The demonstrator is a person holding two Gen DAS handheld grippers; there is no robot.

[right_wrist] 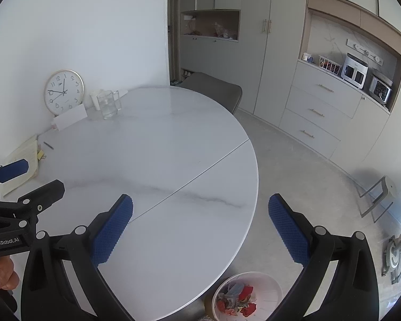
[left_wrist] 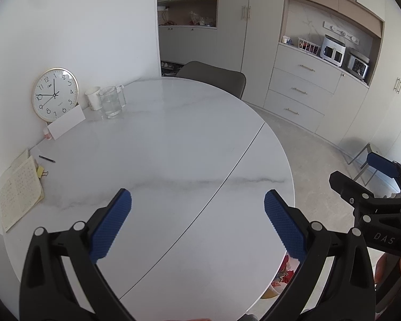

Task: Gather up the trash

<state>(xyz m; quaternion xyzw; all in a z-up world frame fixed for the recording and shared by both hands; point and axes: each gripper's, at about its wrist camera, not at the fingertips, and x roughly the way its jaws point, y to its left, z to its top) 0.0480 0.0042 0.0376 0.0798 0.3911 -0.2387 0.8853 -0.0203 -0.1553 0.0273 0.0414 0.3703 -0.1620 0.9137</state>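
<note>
A white bin (right_wrist: 267, 283) with red, blue and mixed scraps of trash (right_wrist: 238, 298) stands on the floor by the near right edge of the round white marble table (right_wrist: 157, 144). A sliver of the bin shows in the left wrist view (left_wrist: 280, 275). My left gripper (left_wrist: 197, 200) is open and empty above the table's near part. My right gripper (right_wrist: 200, 204) is open and empty over the table's right edge, above the bin. Each gripper shows at the edge of the other's view, the right one (left_wrist: 361, 176) and the left one (right_wrist: 26, 176).
At the table's far left stand a clock (left_wrist: 54, 94), a white cup (left_wrist: 93, 97), a glass jug (left_wrist: 111, 101) and a white card (left_wrist: 66, 123). A notebook (left_wrist: 18, 192), a pen (left_wrist: 46, 158) and a binder clip (left_wrist: 41, 172) lie at left. A grey chair (left_wrist: 214, 76) stands behind; cabinets line the right.
</note>
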